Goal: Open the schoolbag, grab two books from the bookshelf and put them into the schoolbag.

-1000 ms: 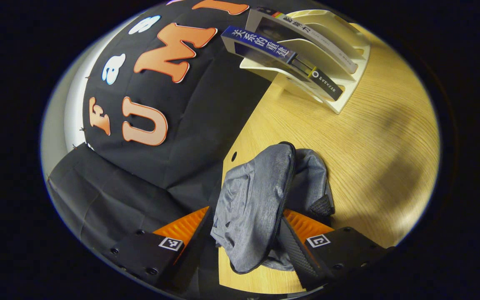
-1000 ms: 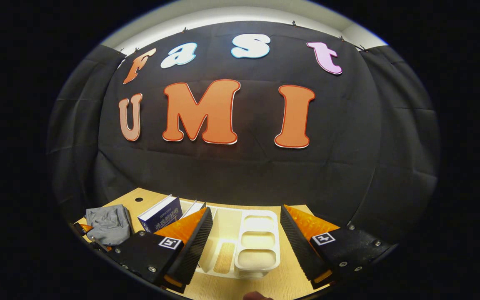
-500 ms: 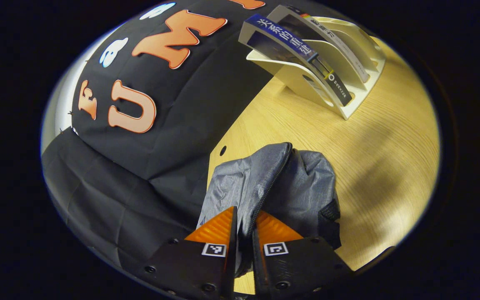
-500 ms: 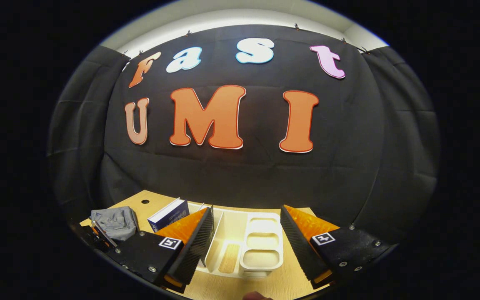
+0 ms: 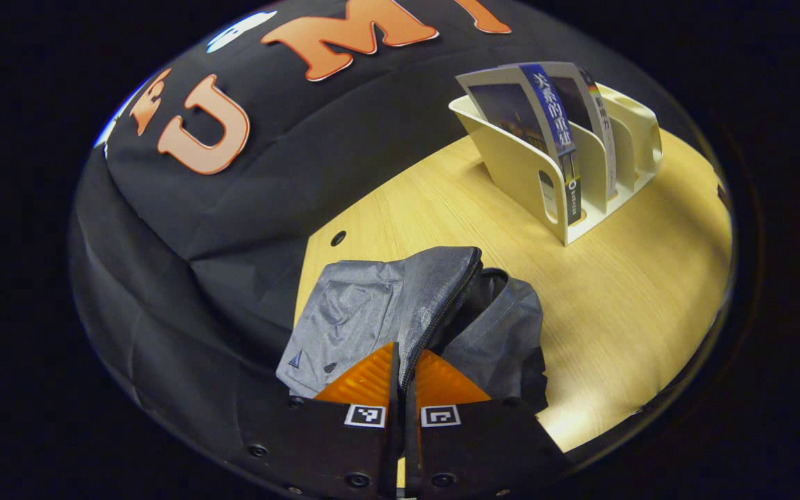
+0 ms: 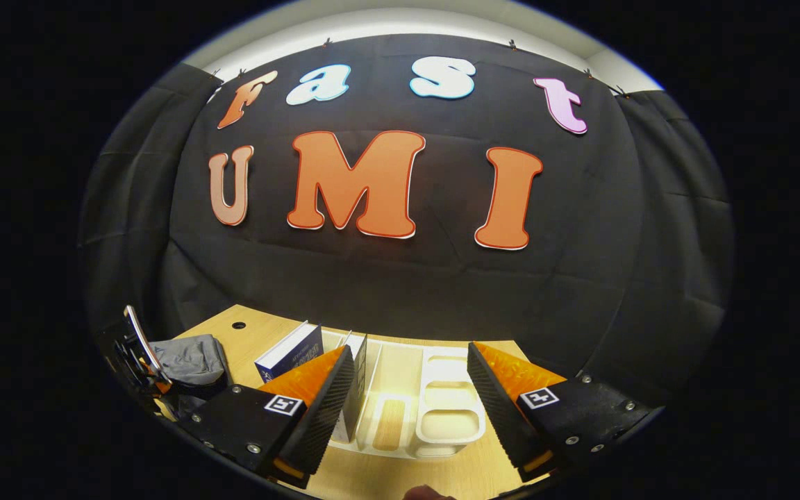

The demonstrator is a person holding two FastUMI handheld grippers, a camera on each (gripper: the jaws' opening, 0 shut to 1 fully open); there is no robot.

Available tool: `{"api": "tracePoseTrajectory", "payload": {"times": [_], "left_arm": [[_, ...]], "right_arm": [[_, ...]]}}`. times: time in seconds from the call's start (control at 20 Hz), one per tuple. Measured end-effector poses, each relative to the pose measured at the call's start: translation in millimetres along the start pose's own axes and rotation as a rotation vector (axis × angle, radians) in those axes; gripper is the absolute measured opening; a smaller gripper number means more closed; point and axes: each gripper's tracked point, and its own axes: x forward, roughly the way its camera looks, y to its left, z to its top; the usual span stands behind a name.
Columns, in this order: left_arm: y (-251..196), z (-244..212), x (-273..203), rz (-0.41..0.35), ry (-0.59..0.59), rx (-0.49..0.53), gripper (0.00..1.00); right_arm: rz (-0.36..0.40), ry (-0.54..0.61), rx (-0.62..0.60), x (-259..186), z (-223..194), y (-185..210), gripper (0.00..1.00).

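The step in hand looks like opening the schoolbag [image 5: 400,312]: the left gripper [image 5: 405,371] has its two fingers brought together on the grey fabric right at the zipper line, pinching the bag's edge, and the zip [image 5: 442,312] already gapes a little toward the far end, so the mouth seems partly open but not yet wide enough for a book. The bag lies crumpled near the back-left corner of the light wooden table [image 5: 636,305], close to a small round hole in the tabletop [image 5: 338,238]. The right gripper [image 6: 410,392] hangs with its fingers well apart and nothing between them, just above the cream bookshelf [image 6: 445,410], a slotted desk rack. Two books stand tilted in its slots at the end nearer the bag: a blue-spined book [image 5: 553,132] and a second, paler one [image 5: 598,118] just behind it. The next move probably calls for the left gripper to lift or pull the pinched edge so the opening spreads and stays up, while the right gripper drops onto the top of one book and closes across its thickness. Thin limp fabric may slip or collapse shut when released. Black cloth [image 6: 400,278] walls the booth behind the table, with a pale strip of wall above it.
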Motion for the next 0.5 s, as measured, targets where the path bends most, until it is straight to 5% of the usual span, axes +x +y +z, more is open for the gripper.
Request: {"api": "tracePoseTrajectory", "payload": {"times": [0.2,0.5], "left_arm": [[13.7,7.2,-3.2,-0.16,-0.024,-0.067,0.05],[49.7,17.1,-5.3,-0.288,-0.069,-0.158,0.05]], "right_arm": [[-0.045,-0.001,-0.002,0.5,14.8,21.1,0.98],[-0.078,0.003,-0.028,0.7,36.8,55.9,0.97]]}}
